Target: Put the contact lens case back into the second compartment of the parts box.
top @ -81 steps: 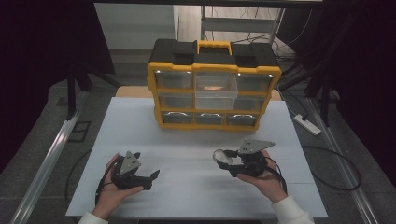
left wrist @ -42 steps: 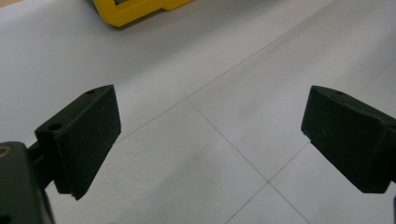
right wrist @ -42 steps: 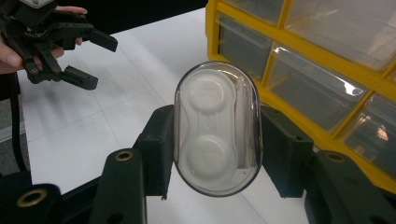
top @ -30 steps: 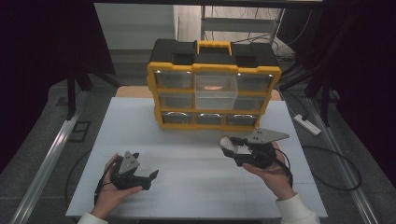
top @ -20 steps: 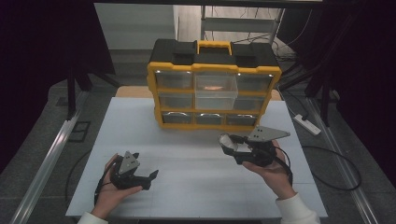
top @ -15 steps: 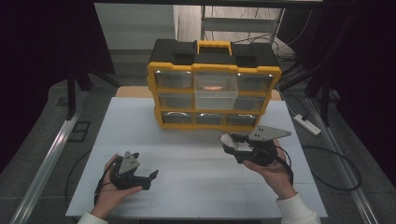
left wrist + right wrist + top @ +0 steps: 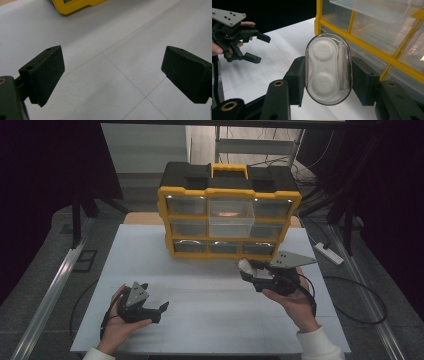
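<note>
Presently I keep the right tongs clamped on the clear oval case, probably bound for the pulled-out drawer of the organizer, while the left tongs gape wide, idle over the worktop.

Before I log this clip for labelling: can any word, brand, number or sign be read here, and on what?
None can be read: the yellow drawer box, the clear oval case in the right hand-held gripper and the white table bear no legible text.

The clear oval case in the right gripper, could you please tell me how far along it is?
Done: the right gripper grips the clear oval case. In hand: it is held near the yellow organizer, whose top middle drawer sticks out. Left: probably placing it inside. The left gripper is open.
</note>
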A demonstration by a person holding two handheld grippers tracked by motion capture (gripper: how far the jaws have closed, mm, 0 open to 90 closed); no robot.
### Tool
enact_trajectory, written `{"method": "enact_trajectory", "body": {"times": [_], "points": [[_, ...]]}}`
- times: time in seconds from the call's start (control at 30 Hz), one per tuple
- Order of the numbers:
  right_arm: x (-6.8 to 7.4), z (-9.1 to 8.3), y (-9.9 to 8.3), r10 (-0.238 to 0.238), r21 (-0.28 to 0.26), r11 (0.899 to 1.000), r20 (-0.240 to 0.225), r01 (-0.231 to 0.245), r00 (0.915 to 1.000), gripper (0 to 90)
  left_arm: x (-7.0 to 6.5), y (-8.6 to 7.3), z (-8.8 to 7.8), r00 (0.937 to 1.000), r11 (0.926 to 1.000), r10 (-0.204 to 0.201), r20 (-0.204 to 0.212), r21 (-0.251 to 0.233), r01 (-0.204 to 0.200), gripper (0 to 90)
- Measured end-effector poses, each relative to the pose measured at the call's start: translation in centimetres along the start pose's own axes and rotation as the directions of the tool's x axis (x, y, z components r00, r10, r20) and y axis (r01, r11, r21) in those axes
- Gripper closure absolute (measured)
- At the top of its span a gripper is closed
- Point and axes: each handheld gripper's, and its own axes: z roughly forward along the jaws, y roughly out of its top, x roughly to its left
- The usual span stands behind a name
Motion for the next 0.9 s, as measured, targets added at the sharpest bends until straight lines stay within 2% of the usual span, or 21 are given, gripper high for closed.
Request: {"method": "enact_trajectory", "body": {"times": [0.9], "points": [[-0.9,-1.4,3.4,-0.006,-0.070,0.998,0.034,0.009,0.9994,48.7,0.0,0.0,0.1,1.0000,1.0000,-0.002,0.001,0.002,0.002,5.5]]}}
